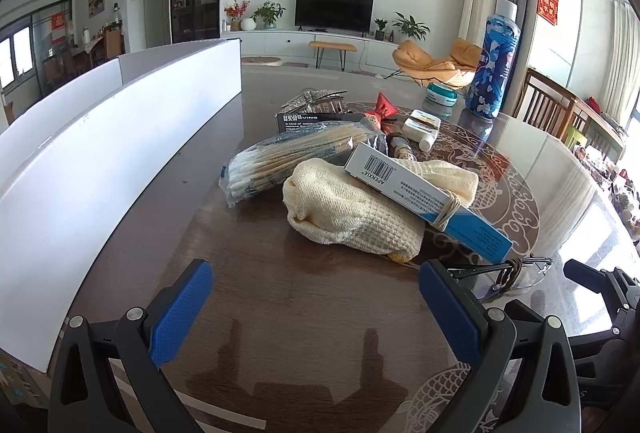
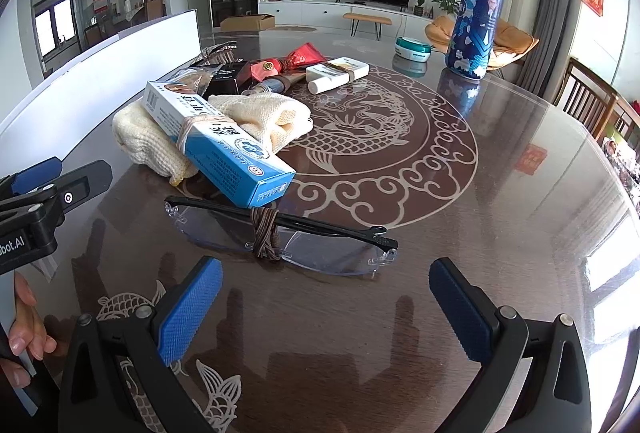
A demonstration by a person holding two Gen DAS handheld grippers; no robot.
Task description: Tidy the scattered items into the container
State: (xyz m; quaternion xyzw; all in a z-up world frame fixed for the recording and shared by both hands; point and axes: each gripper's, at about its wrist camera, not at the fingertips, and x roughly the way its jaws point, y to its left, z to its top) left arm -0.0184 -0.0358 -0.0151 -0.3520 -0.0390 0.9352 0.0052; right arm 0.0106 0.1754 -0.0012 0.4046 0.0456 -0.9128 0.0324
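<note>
A heap of small items lies on the round dark table. A blue and white box [image 1: 424, 195] [image 2: 218, 137] rests on a cream knitted cloth [image 1: 348, 209] [image 2: 256, 117]. Beside them lie a bag of cotton swabs [image 1: 280, 157] and folded glasses [image 2: 280, 237] [image 1: 508, 273] tied with brown cord. The white container [image 1: 120, 137] [image 2: 120, 73] stands along the left. My left gripper [image 1: 316, 301] is open just short of the cloth, empty. My right gripper [image 2: 326, 297] is open just before the glasses, empty.
Further back lie a black box [image 1: 304, 121], a red packet [image 2: 296, 59], a white bottle [image 2: 336, 73], a teal jar [image 2: 412, 47] and a tall blue bottle [image 2: 476, 21]. A hand [image 2: 24, 329] holds the left gripper's body [image 2: 36, 213]. Wooden chairs [image 2: 588, 101] stand right.
</note>
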